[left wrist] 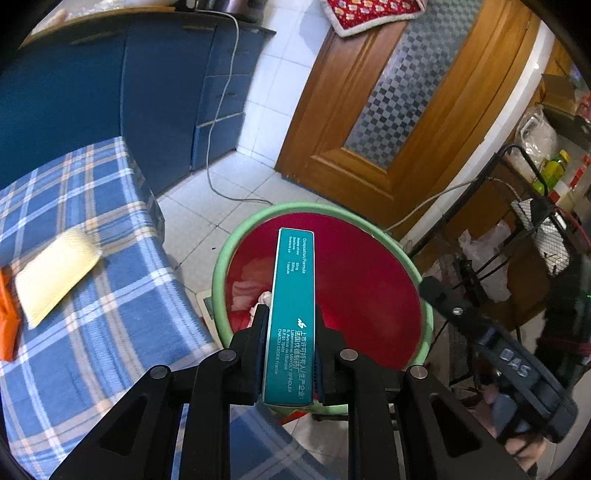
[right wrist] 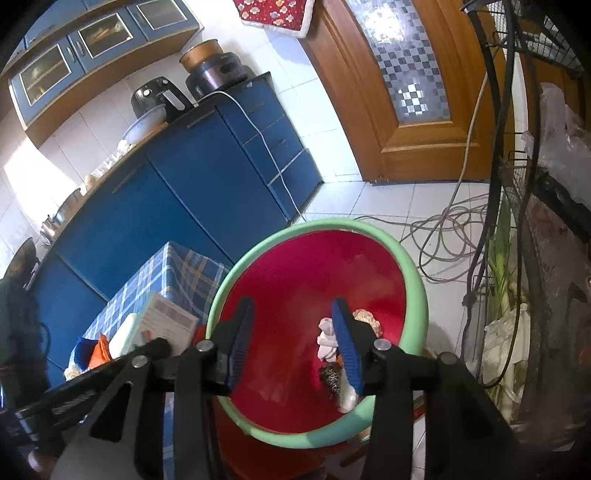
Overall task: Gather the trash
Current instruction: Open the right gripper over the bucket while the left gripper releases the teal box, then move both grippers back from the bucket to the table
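**Around you: kitchen fixtures and clutter**

You have blue cabinets (right wrist: 192, 177) along the tiled wall, with an air fryer (right wrist: 157, 98) and a cooker (right wrist: 214, 72) on the counter. A white cord (right wrist: 273, 155) hangs down their front. To your right stands a wooden door (left wrist: 388, 110), with grey cable (right wrist: 443, 236) coiled on the floor nearby. A red quilted mat (left wrist: 369, 13) hangs above.

Teal box (left wrist: 291, 317), red bin (right wrist: 314, 273) with green rim, blue plaid cloth (left wrist: 110, 295)

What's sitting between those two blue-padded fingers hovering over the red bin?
Nothing is held. In the right wrist view the right gripper stands open over the bin; through the gap shows only the red liner, with crumpled white trash beside its right finger.
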`<state>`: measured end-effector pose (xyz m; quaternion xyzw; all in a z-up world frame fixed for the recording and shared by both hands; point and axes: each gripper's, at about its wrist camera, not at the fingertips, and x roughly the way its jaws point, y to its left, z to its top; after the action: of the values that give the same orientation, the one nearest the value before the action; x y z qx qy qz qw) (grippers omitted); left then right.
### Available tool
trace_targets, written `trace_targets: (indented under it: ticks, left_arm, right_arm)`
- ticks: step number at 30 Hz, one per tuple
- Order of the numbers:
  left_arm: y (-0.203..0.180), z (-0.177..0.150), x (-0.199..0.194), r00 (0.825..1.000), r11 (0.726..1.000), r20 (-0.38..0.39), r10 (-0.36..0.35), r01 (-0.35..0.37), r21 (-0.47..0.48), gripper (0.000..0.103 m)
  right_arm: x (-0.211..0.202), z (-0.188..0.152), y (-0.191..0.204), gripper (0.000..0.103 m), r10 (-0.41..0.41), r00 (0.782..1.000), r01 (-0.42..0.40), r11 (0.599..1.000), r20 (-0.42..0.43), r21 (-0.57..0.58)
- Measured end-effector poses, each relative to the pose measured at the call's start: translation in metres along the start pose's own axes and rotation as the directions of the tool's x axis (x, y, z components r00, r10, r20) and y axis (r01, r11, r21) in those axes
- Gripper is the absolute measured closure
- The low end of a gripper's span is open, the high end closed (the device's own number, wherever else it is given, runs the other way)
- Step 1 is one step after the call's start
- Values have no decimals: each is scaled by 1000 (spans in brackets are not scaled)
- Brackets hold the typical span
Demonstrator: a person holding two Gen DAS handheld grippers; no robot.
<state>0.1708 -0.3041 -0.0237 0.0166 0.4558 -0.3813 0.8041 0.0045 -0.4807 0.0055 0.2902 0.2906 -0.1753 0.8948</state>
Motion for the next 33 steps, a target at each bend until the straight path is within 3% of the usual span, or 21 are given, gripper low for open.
trace_targets:
  ticks: [5,7,9,21,33]
  left_arm:
    - [-4,3,11,1000,1000,-9,4,-4,6,79]
    - [-4,4,13,1000,1000,-8,3,-3,2,63]
    - [-5,5,13,1000,1000,2,5,-5,2,58]
    - [1,2,-7,999,1000,28,19,-19,8,58]
    - [27,-16,-59,994,997,85,71,-68,-31,58]
  right_arm:
    - [-8,0,-1,54,11,1000,-11,1000,12,5]
    - [-10,0,-1,54,12,1000,-12,1000,9,4]
    - [-11,-1,-1,53,11,1000,-11,1000,6,1]
    - [-16,-9,4,52,20,1000,-20,1000,-9,-6]
    - [-26,-22,31,38,50,998,-51,998,-23,-30]
